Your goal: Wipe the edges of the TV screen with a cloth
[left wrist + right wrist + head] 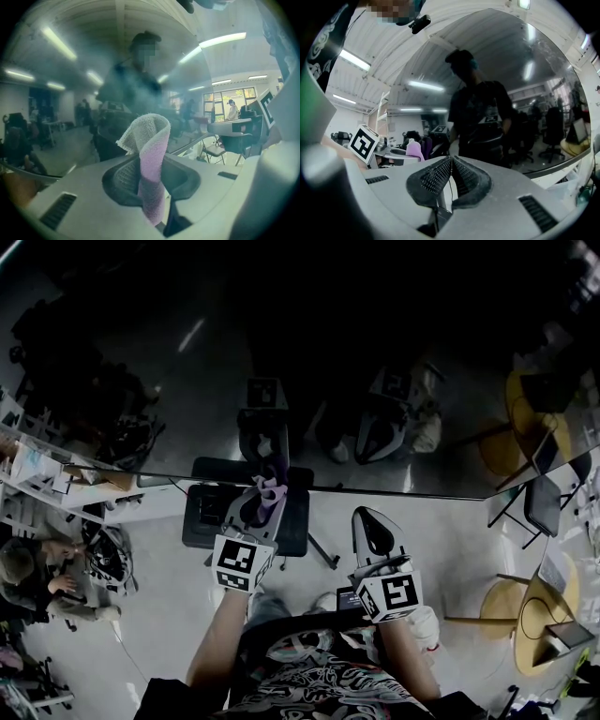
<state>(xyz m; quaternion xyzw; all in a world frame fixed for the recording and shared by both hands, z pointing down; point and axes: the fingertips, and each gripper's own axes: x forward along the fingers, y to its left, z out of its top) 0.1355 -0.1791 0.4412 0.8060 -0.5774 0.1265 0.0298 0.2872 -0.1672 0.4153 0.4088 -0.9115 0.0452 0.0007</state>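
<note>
The dark glossy TV screen (309, 362) fills the upper part of the head view and mirrors the room; its bottom edge (403, 491) runs across the middle. My left gripper (268, 491) is shut on a folded purple and white cloth (271, 486), and the cloth's tip lies at that bottom edge. In the left gripper view the cloth (150, 150) stands up between the jaws of the left gripper (151, 171), close to the glass. My right gripper (367, 523) hangs below the edge, to the right, shut and empty. The right gripper view shows the right gripper (451, 165) with its jaws together, facing the screen, and the cloth (414, 150) off to its left.
A black stand base (208, 514) sits under the screen on the pale floor. A folding chair (542, 504) and round yellow tables (539, 615) stand at the right. At the left are shelves (37, 479) and a seated person (28, 568).
</note>
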